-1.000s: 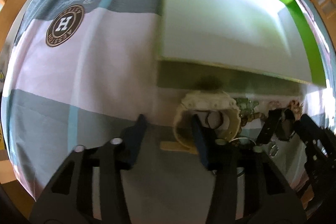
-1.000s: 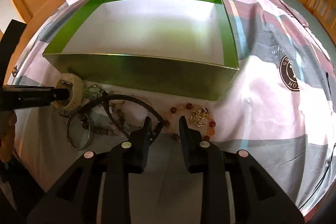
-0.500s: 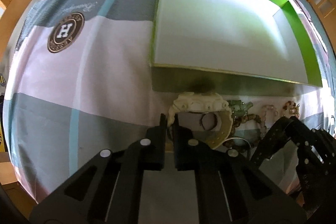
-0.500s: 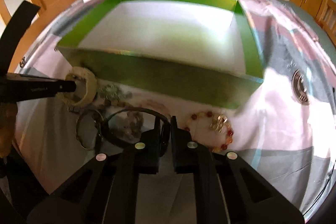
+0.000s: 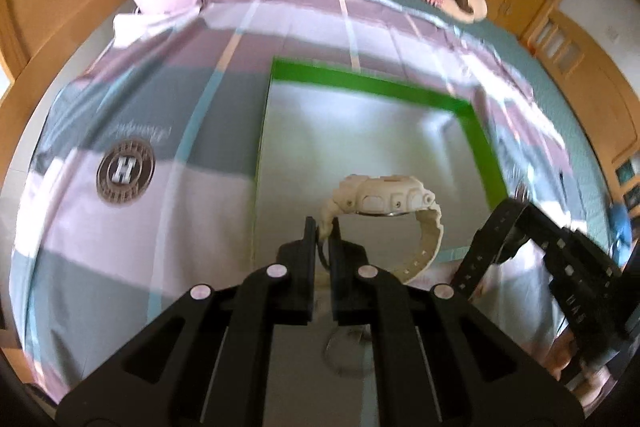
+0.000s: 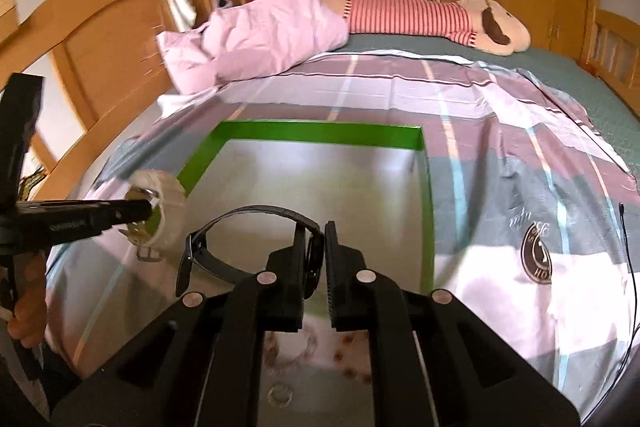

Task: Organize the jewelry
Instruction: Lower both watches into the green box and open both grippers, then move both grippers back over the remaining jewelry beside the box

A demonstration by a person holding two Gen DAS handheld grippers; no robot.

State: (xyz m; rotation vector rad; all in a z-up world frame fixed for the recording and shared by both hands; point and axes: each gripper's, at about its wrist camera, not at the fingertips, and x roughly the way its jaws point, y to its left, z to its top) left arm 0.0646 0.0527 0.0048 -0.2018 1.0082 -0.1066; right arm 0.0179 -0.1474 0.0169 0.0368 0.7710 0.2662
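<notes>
My left gripper (image 5: 322, 229) is shut on the strap of a cream watch (image 5: 384, 201) and holds it in the air over the near part of the green box (image 5: 372, 87). My right gripper (image 6: 316, 239) is shut on a black watch (image 6: 248, 217), also lifted above the box (image 6: 320, 133). The cream watch shows at the left of the right wrist view (image 6: 160, 203), and the right gripper shows at the right of the left wrist view (image 5: 532, 239). Blurred beaded bracelets (image 6: 348, 351) lie on the sheet below.
The box sits on a plaid bedsheet (image 5: 120, 227) with round logo patches (image 5: 125, 173). A pink quilt (image 6: 256, 35) and a striped plush toy (image 6: 432, 15) lie at the far side. A wooden bed frame (image 6: 96, 39) rises on the left.
Both grippers closed on their watches on the sheet, then lifted them up and over the box. The remaining jewelry stayed on the sheet.
</notes>
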